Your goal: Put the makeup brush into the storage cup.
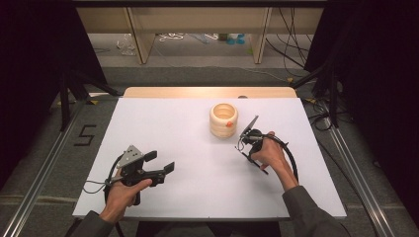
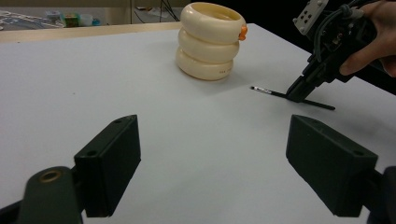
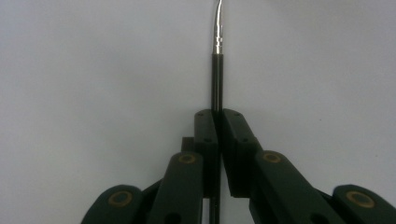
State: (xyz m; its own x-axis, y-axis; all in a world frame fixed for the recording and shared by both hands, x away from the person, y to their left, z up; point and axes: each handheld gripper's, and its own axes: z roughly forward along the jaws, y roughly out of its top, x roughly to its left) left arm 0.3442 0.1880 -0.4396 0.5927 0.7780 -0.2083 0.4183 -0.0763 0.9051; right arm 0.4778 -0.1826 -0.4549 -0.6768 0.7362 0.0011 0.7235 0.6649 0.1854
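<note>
A thin black brush point(image 3: 217, 79) with a silver ferrule lies flat on the white table point(image 1: 188, 148). My right gripper point(image 3: 218, 121) is shut on its handle, jaws pointing down at the table, seen from the left gripper view as well point(image 2: 299, 94). In the high view the right gripper point(image 1: 253, 159) is right of centre, just in front of a cream holder point(image 1: 223, 120) made of stacked rings, with a small orange piece point(image 2: 243, 31) at its rim. My left gripper point(image 1: 160, 161) rests low at the front left, open with nothing between its jaws point(image 2: 212, 168).
The white sheet covers a wooden table whose bare far edge point(image 1: 207, 92) shows beyond the holder. Metal rails point(image 1: 44, 163) run along both sides. Shelf legs and cables point(image 1: 173, 37) lie on the floor behind.
</note>
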